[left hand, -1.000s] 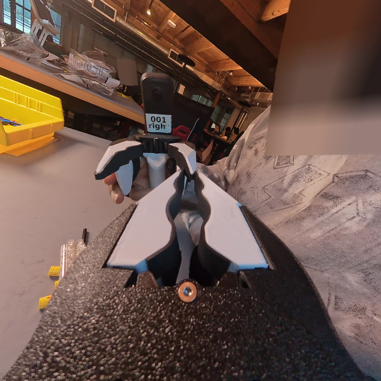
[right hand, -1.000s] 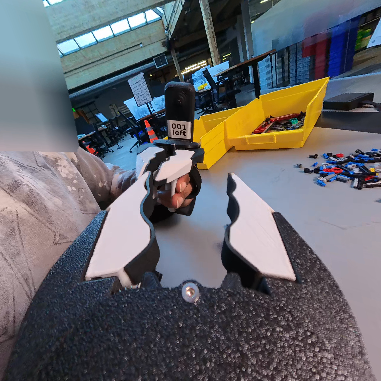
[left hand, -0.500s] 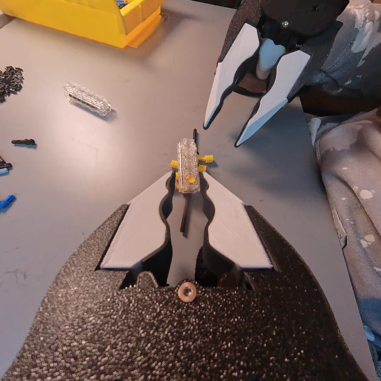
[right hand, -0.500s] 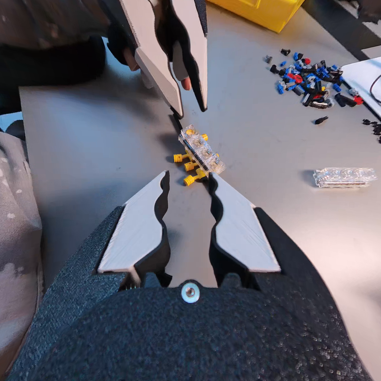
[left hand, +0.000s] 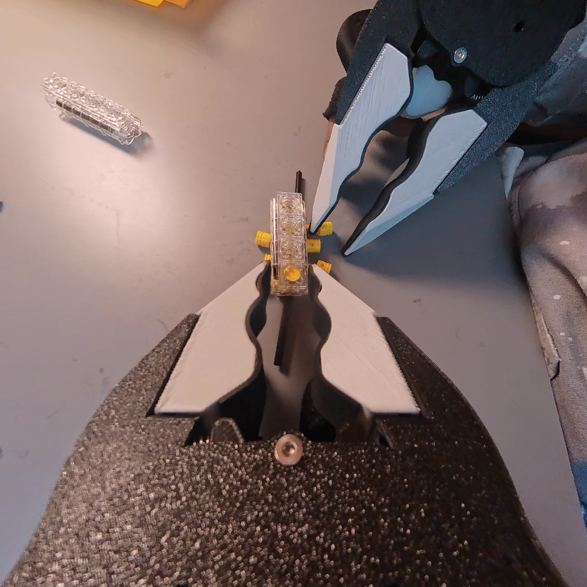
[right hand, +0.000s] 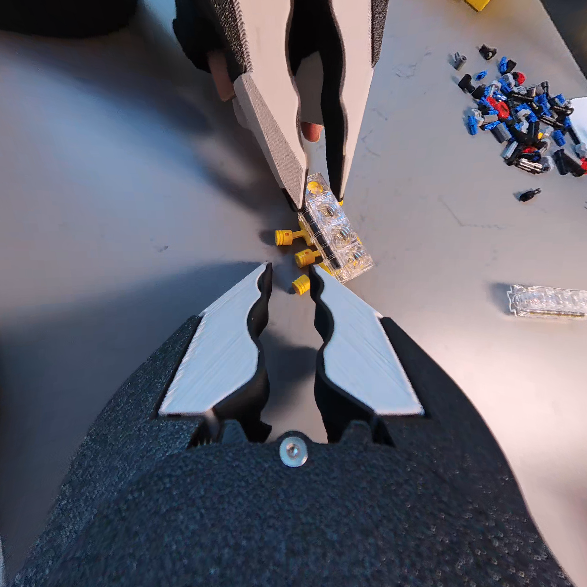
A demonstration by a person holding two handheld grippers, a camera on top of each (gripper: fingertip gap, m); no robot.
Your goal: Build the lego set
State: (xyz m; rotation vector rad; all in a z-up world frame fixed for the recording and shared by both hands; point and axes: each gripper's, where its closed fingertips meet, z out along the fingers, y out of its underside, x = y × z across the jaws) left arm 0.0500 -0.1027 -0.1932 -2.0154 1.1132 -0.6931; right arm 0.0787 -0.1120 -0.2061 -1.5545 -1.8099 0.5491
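Observation:
A clear lego block (left hand: 289, 241) with yellow pistons (left hand: 324, 228) sticking out of its sides and a black axle (left hand: 284, 333) through it lies on the grey table (left hand: 127, 254). My left gripper (left hand: 289, 268) is shut on the block's near end, one finger on each side. The right wrist view shows it (right hand: 318, 201) gripping the block (right hand: 336, 232) from the far side. My right gripper (right hand: 289, 266) is open, with a loose-looking yellow piston (right hand: 300, 283) by its right fingertip. The left wrist view shows it (left hand: 328, 243) with one tip beside a piston.
A second clear piece (left hand: 92, 109) lies apart on the table, also in the right wrist view (right hand: 546, 300). A pile of small blue, black and red parts (right hand: 524, 124) and a lone black pin (right hand: 529, 194) lie at the far right. A person's patterned sleeve (left hand: 552, 286) borders the table. One gripper's finger ends stand about 4 centimetres off the other's.
Both grippers tipped from facing each other in the air down to the table. The left gripper took the clear block. The right gripper narrowed and came close to the yellow pistons.

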